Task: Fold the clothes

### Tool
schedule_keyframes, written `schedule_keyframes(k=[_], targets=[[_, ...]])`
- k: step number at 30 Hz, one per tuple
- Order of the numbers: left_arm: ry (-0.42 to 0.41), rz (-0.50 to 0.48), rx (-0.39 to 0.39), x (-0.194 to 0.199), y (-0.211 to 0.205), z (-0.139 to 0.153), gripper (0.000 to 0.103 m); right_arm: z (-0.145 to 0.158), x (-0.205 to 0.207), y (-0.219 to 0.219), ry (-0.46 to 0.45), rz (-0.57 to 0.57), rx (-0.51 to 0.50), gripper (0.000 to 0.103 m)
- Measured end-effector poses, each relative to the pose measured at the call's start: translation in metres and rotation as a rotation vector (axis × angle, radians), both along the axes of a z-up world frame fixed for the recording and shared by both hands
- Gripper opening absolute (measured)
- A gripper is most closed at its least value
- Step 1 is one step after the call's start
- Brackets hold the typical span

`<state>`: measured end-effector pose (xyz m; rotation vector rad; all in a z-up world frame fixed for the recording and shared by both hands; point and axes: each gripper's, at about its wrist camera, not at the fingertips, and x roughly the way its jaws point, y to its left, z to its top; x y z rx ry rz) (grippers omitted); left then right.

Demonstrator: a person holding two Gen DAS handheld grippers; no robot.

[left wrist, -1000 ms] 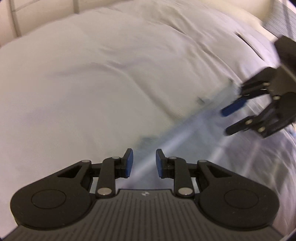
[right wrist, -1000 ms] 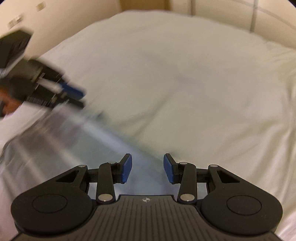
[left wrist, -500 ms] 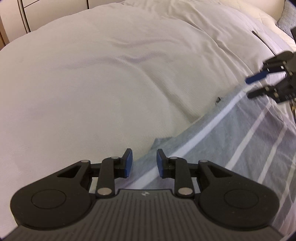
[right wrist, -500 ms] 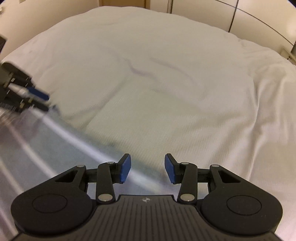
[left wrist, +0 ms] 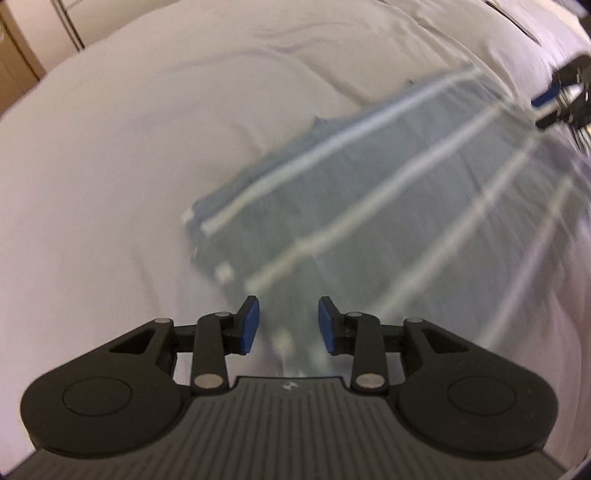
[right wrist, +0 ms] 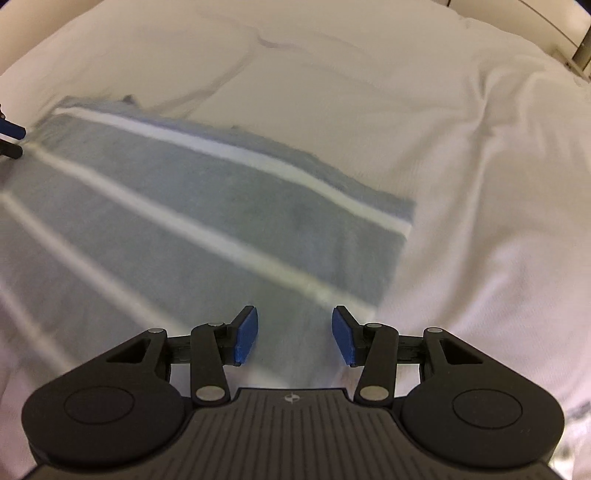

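A grey-blue garment with white stripes (left wrist: 369,221) lies flat on the white bed cover (left wrist: 147,166), blurred by motion. My left gripper (left wrist: 289,314) hovers over the garment's near part. Its jaws are opening and no cloth is between the blue pads (left wrist: 248,326). In the right wrist view the same garment (right wrist: 184,221) spreads to the left, its corner at centre right. My right gripper (right wrist: 294,325) hangs above its near edge, jaws opening with nothing held. Each gripper shows in the other's view: the right gripper (left wrist: 554,101) at the far right, the left gripper (right wrist: 9,138) at the left edge.
The white bed cover (right wrist: 461,184) has soft creases and extends well beyond the garment on all sides. Pale cabinet fronts (left wrist: 22,48) stand past the bed's far edge. A thin dark line (left wrist: 517,22) lies on the cover at the top right.
Both grippers have let go of the garment's edge and drawn back from it. That edge now lies well ahead of them. Both pairs of jaws stand wider, and the grippers are farther apart.
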<state>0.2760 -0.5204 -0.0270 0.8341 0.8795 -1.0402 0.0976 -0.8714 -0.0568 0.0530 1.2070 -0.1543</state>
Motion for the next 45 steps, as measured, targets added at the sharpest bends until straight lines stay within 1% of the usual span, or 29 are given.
schedule_keyframes(k=[1,3,4,7,10,12,15,16,17,18,19,20,23,25,26,27,28,29,31,34,36,37,38,39,40,41,43,45], targets=[[-0.03,-0.032,0.004,-0.014,0.011,0.006,0.036,0.005,-0.006,0.016,-0.005,0.02,-0.002,0.047],[-0.097,-0.122,0.011,-0.045,0.029,0.017,0.042,0.014,-0.027,0.041,-0.018,0.079,-0.008,0.048],[-0.127,-0.173,0.011,-0.061,0.035,0.02,0.043,0.015,-0.031,0.054,-0.022,0.107,-0.009,0.049],[-0.209,-0.337,0.02,-0.106,0.045,0.021,0.047,0.02,-0.051,0.101,-0.02,0.201,-0.018,0.05],[-0.297,-0.468,0.064,-0.139,0.045,0.004,0.047,0.02,-0.071,0.14,0.002,0.276,-0.06,0.052],[-0.371,-0.529,0.117,-0.152,0.043,-0.014,0.047,0.011,-0.08,0.159,0.016,0.31,-0.099,0.052],[-0.498,-0.607,0.214,-0.162,0.046,-0.045,0.048,0.002,-0.09,0.168,0.032,0.36,-0.183,0.052],[-0.53,-0.612,0.235,-0.16,0.047,-0.053,0.047,-0.001,-0.093,0.169,0.037,0.376,-0.213,0.052],[-0.552,-0.608,0.252,-0.156,0.048,-0.059,0.04,-0.003,-0.096,0.171,0.042,0.392,-0.244,0.052],[-0.562,-0.589,0.272,-0.151,0.048,-0.064,0.02,-0.006,-0.098,0.172,0.047,0.405,-0.273,0.052],[-0.564,-0.559,0.297,-0.144,0.048,-0.068,0.011,-0.008,-0.1,0.171,0.051,0.408,-0.299,0.052],[-0.568,-0.539,0.311,-0.138,0.049,-0.069,0.008,-0.008,-0.104,0.167,0.057,0.409,-0.324,0.052],[-0.582,-0.515,0.302,-0.127,0.053,-0.065,0.008,-0.018,-0.11,0.166,0.072,0.441,-0.404,0.052],[-0.604,-0.528,0.283,-0.128,0.055,-0.06,0.01,-0.025,-0.114,0.17,0.068,0.489,-0.456,0.052],[-0.615,-0.54,0.275,-0.13,0.055,-0.058,0.015,-0.028,-0.115,0.173,0.062,0.521,-0.481,0.052],[-0.628,-0.551,0.266,-0.132,0.056,-0.057,0.03,-0.033,-0.116,0.177,0.056,0.553,-0.506,0.052],[-0.642,-0.561,0.257,-0.136,0.056,-0.054,0.04,-0.037,-0.116,0.18,0.053,0.578,-0.526,0.052],[-0.653,-0.57,0.242,-0.141,0.056,-0.052,0.046,-0.042,-0.115,0.181,0.052,0.589,-0.536,0.052],[-0.667,-0.584,0.209,-0.154,0.056,-0.047,0.046,-0.044,-0.113,0.18,0.053,0.584,-0.537,0.05],[-0.67,-0.631,0.173,-0.175,0.053,-0.049,0.051,-0.045,-0.108,0.173,0.058,0.558,-0.512,0.037],[-0.681,-0.662,0.169,-0.183,0.047,-0.059,0.054,-0.043,-0.107,0.171,0.065,0.551,-0.501,0.018],[-0.693,-0.673,0.18,-0.181,0.043,-0.067,0.054,-0.042,-0.107,0.17,0.068,0.549,-0.496,0.014],[-0.698,-0.678,0.195,-0.179,0.038,-0.074,0.053,-0.041,-0.106,0.169,0.07,0.544,-0.493,0.003],[-0.697,-0.678,0.211,-0.178,0.033,-0.079,0.039,-0.039,-0.105,0.168,0.073,0.534,-0.485,0.0],[-0.682,-0.659,0.223,-0.173,0.028,-0.081,0.024,-0.037,-0.104,0.166,0.075,0.523,-0.48,0.0],[-0.657,-0.626,0.231,-0.166,0.023,-0.08,0.004,-0.034,-0.103,0.165,0.078,0.515,-0.477,0.0],[-0.64,-0.59,0.211,-0.154,0.025,-0.067,0.003,-0.025,-0.104,0.162,0.073,0.504,-0.485,0.0],[-0.626,-0.589,0.186,-0.15,0.034,-0.052,0.002,-0.013,-0.109,0.156,0.061,0.498,-0.506,0.0]])
